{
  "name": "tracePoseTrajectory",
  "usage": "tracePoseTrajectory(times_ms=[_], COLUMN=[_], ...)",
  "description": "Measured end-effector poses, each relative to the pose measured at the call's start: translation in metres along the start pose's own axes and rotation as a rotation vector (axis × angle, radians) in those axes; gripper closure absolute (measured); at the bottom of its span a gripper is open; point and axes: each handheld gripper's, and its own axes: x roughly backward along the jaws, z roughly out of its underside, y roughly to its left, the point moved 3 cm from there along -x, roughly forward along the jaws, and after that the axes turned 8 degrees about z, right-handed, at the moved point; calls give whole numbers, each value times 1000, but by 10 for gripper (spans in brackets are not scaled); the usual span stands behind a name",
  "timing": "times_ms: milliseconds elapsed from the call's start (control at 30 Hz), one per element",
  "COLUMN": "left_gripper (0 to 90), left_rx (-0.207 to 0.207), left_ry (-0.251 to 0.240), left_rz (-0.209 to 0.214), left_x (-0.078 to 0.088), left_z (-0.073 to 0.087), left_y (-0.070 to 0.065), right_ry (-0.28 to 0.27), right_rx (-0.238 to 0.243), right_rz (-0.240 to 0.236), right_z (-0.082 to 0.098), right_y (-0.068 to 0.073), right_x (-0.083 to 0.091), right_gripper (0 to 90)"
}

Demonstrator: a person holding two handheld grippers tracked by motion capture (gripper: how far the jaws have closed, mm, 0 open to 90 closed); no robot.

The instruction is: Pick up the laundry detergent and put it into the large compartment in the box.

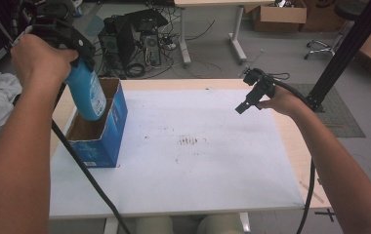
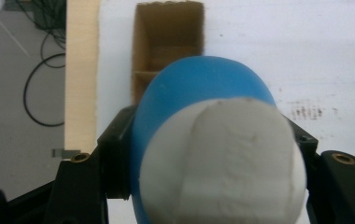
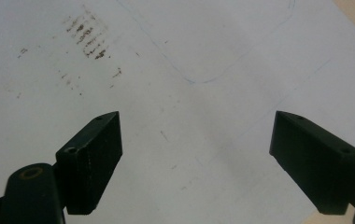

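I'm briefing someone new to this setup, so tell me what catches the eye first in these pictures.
The bright blue plastic bottle with a white cap stands out first, clamped in the left gripper and hanging above the open blue cardboard box at the left edge of the white table sheet. Across the table, the right gripper hovers open and empty over dark smudge marks on that sheet.
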Motion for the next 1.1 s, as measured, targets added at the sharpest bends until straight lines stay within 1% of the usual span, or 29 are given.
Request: tracePoseTrajectory(times_ms=[100,133,233,267,300,367,400,433,467,500,567,633,700,733,767,833,867,900,967,1000,1033,1067,1100], left_gripper=[378,378,378,378,378,378,378,378,378,378,378,378,378,378,378,378,378,378,378,378,378,378,378], left_rx=[12,14,13,13,13,16,13,13,8,8,6,6,1,-5,-5,-11,-15,-15,-15,-15,-15,-27,-31], left_ry=[-1,-1,1,3,3,2,6,6,8,8,13,13,17,16,16,16,27,27,24,23,23,33,29], left_rz=[-4,-6,-8,-12,-12,-18,-21,-21,-23,-23,-23,-21,-22,-23,-23,-28,-29,-29,-30,-31,-31,-35,-38], left_x=[-5,-9,-13,-19,-19,-25,-31,-31,-36,-36,-41,-50,-53,-60,-60,-68,-75,-75,-86,-89,-89,-94,-98], left_z=[2,3,4,5,5,6,7,7,8,8,9,11,12,14,14,16,18,18,23,24,24,26,27], left_y=[7,10,13,16,16,19,21,21,23,23,25,27,28,28,28,29,30,30,33,34,34,34,35], right_ry=[1,0,0,1,1,2,6,6,4,4,11,10,11,12,12,13,14,14,15,16,16,18,20], right_rx=[-5,1,1,0,0,0,-5,-5,-1,-1,-6,-9,-9,-8,-8,-4,-4,-4,-4,-6,-6,-7,-3], right_rz=[1,0,-2,-1,-1,1,1,1,3,3,3,4,5,5,5,5,4,4,4,5,5,5,5], right_z=[0,0,-1,-1,-1,-1,0,0,0,0,0,1,1,1,1,0,0,0,0,1,1,1,1], right_y=[0,0,1,1,1,1,1,1,0,0,1,-1,-1,-1,-1,0,0,0,0,0,0,0,-1], right_x=[-1,-1,-1,-1,-1,-1,-1,-1,-2,-2,-2,-1,-2,-2,-2,-3,-3,-3,-3,-3,-3,-4,-4], right_gripper=[169,169,170,169,169,169,170,170,169,169,170,170,170,170,170,170,170,170,170,170,170,170,170])
